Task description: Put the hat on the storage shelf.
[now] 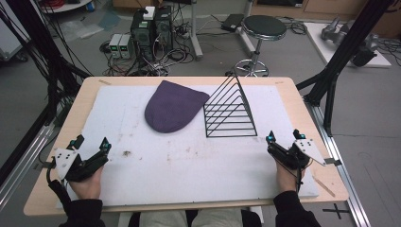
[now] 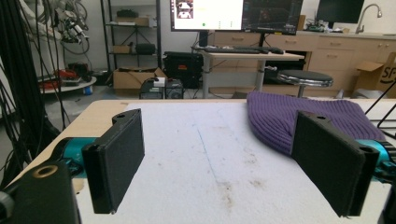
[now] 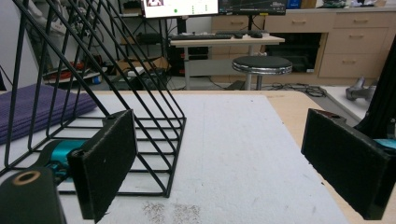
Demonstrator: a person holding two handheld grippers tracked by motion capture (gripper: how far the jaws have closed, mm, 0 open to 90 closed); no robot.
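At the near edge of the desk [image 1: 293,87], the left tool [image 1: 91,144] rests at the left corner of the white foam mat [image 1: 189,161], its jaws spread wide with nothing between them. The right tool [image 1: 283,137] sits at the mat's right edge, jaws likewise wide apart and empty. Farther up the mat, well apart from both tools, lies a purple knit beanie [image 1: 172,112], flat, with its rounded crown toward the person. Just to its right, touching or nearly so, stands a black wire rack [image 1: 230,113] with sloping triangular dividers. Beyond the desk, on the floor, a black round stool [image 1: 264,27] stands beside computer towers [image 1: 151,28].
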